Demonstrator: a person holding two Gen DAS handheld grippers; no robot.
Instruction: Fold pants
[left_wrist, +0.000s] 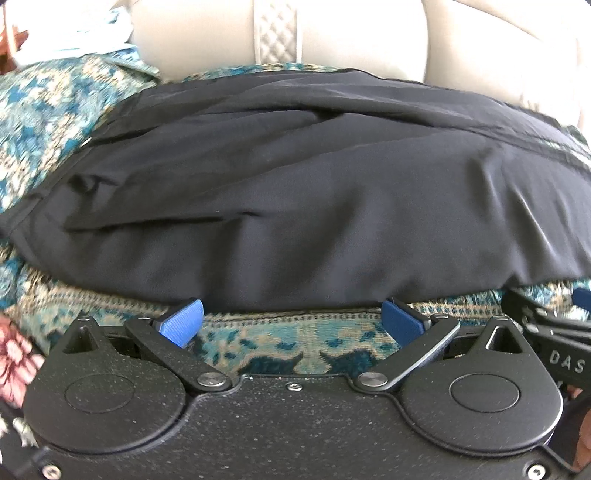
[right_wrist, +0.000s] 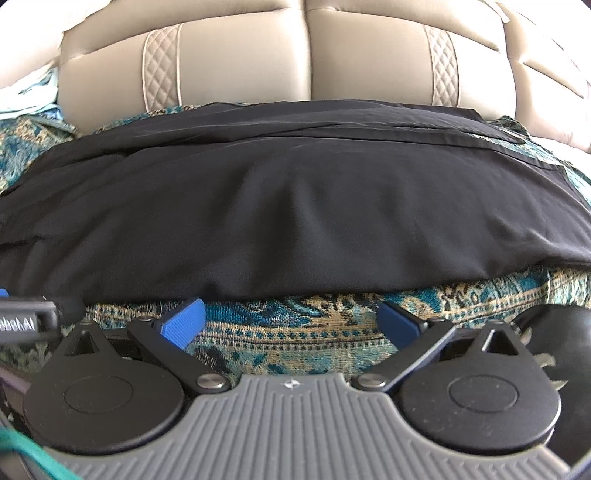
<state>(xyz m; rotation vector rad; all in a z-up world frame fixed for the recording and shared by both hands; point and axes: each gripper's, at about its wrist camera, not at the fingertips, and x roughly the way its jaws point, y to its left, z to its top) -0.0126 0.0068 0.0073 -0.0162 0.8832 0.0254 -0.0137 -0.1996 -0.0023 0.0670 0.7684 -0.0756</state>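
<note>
Both grippers (left_wrist: 291, 321) (right_wrist: 291, 321) agape beside pants (left_wrist: 295, 192) hem

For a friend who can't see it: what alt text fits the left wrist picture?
Dark pants lie spread on a teal patterned cover before a beige sofa back. The left gripper, open, sits at their near edge.

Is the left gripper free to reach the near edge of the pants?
Probably yes: the left gripper is open just short of the black pants, with only patterned cover between.
</note>
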